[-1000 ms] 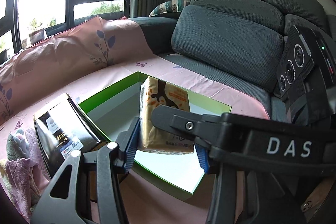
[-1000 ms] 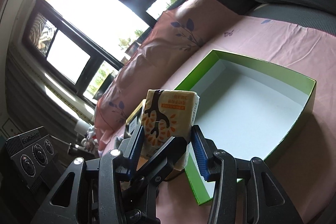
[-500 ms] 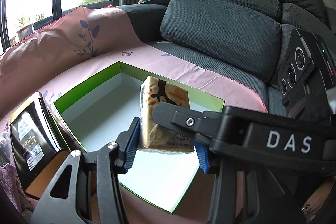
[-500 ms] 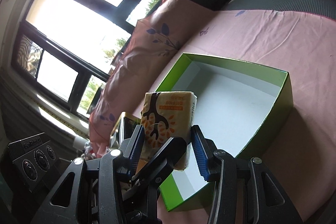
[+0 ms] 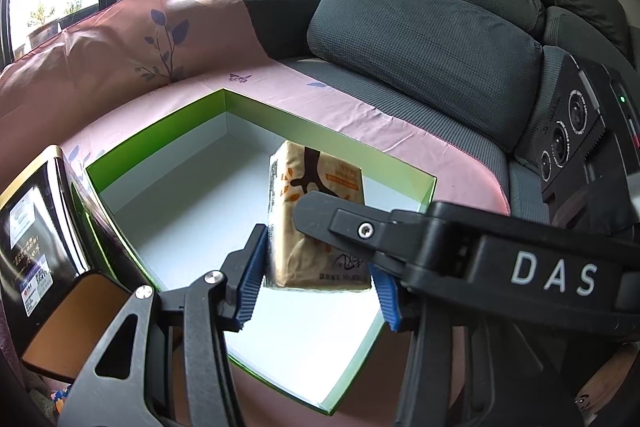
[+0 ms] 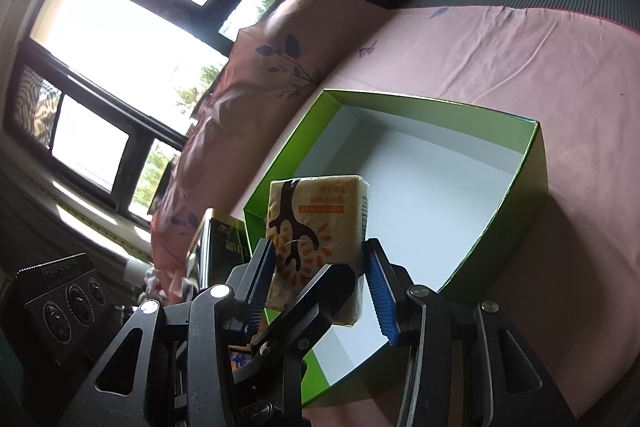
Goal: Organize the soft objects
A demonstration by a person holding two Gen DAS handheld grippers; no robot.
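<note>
Tissue pack (image 5: pixel 316 227) is clamped by both the left gripper (image 5: pixel 318 285) and right gripper (image 6: pixel 320 279), held above the green box (image 5: pixel 332 139).

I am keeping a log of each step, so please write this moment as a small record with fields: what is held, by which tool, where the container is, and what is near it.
held item: tissue pack, upright, above the box interior
holding tools: left tool and right tool both close on the pack
container: green box, open, white inside, no contents seen
surface: pink sheet on grey sofa
beside box: black tin
</note>
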